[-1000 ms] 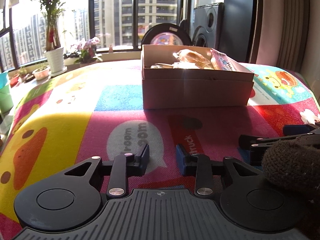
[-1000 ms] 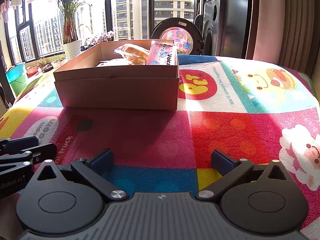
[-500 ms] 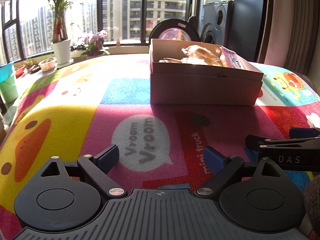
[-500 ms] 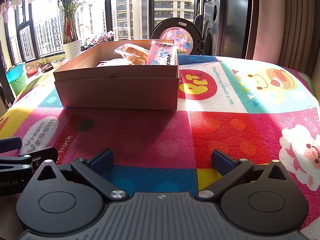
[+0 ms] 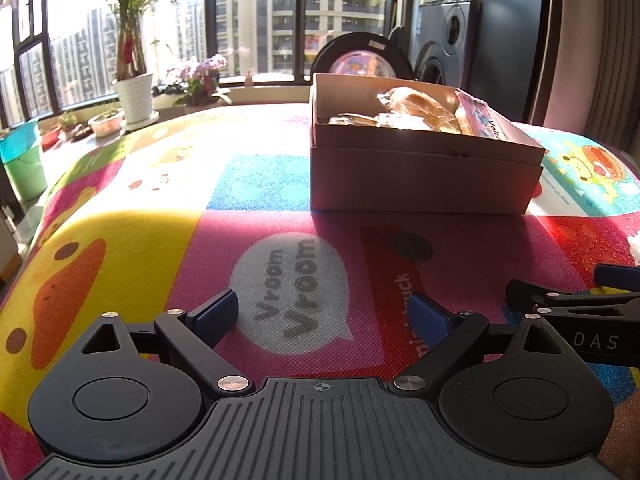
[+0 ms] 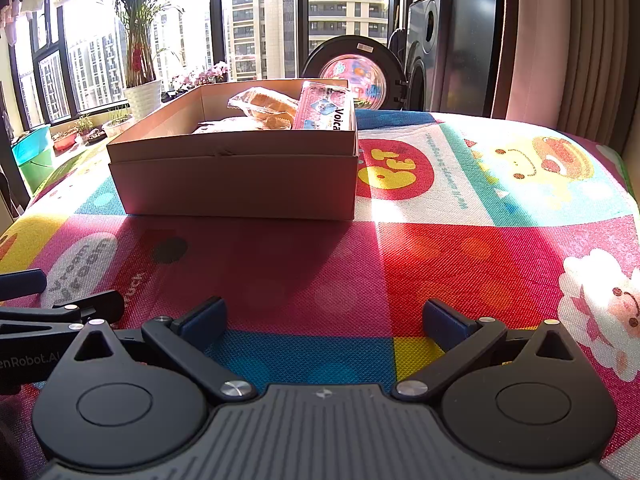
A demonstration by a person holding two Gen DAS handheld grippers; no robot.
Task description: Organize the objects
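Box (image 5: 420, 178) of cardboard sits on the cartoon mat (image 5: 256, 184), with wrapped bread (image 6: 266, 106) and a pink packet (image 6: 326, 110) lettered "Voica" inside. Nearer than the box, the mat reads "Vroom Vroom" in the left view only; the right view alone shows its yellow "Pet" on red. Left gripper (image 5: 326, 314) and right gripper (image 6: 324, 320) both stand spread and empty, the left having just opened.

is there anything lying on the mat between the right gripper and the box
No, in the right wrist view the colourful mat lies bare between the open right gripper and the cardboard box, with only shadow on it.
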